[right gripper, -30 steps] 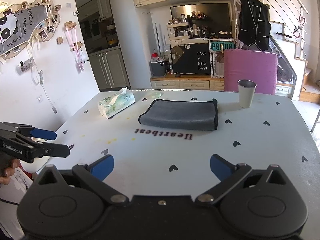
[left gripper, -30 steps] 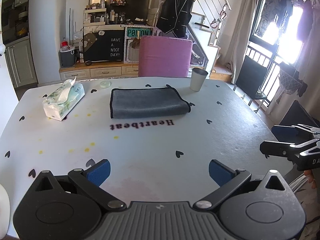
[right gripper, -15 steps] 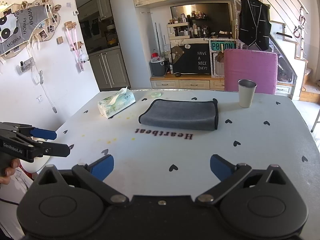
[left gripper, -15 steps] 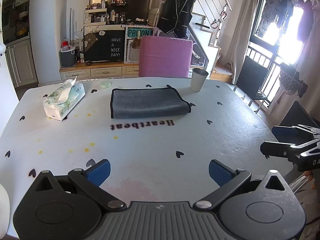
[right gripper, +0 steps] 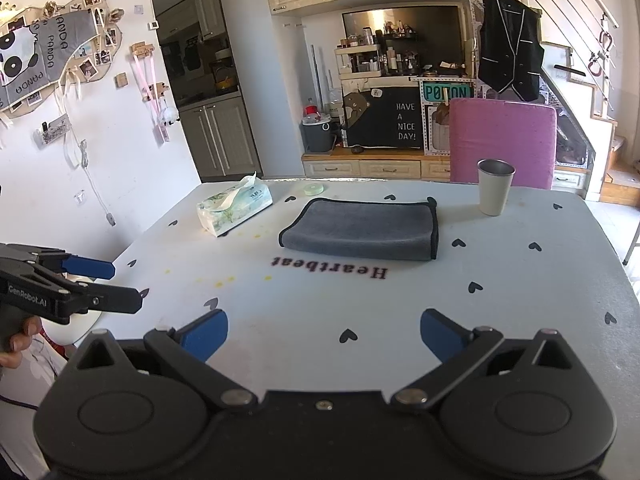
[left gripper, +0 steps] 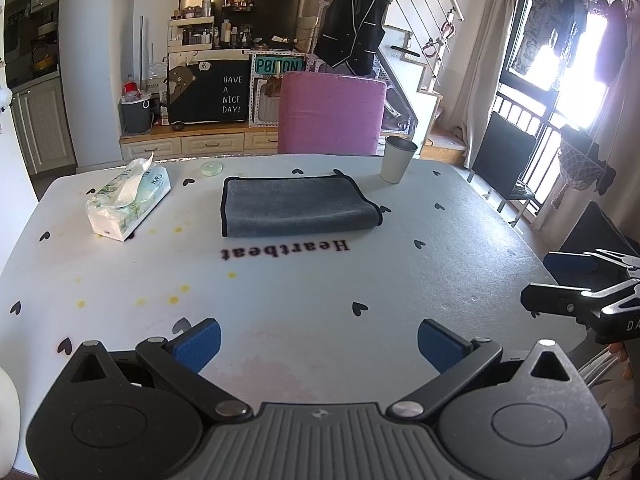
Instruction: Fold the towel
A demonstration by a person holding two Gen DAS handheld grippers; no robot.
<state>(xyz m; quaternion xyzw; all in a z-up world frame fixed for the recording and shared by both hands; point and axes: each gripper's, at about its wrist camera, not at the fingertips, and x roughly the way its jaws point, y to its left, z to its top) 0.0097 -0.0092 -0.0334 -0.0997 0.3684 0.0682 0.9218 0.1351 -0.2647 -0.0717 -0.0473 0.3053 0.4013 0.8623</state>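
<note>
A grey towel with a black hem (left gripper: 296,206) lies folded flat on the white table (left gripper: 304,292), beyond the word "Heartbeat"; it also shows in the right wrist view (right gripper: 362,229). My left gripper (left gripper: 319,342) is open and empty, held over the table's near edge, well short of the towel. My right gripper (right gripper: 324,334) is open and empty, also at the near edge. Each gripper shows in the other's view, the right one at the right side (left gripper: 550,284), the left one at the left side (right gripper: 114,286).
A tissue pack (left gripper: 128,200) lies left of the towel. A metal cup (left gripper: 396,160) stands at its far right, with a small round lid (left gripper: 212,168) at the far left. A pink chair (left gripper: 332,114) stands behind the table.
</note>
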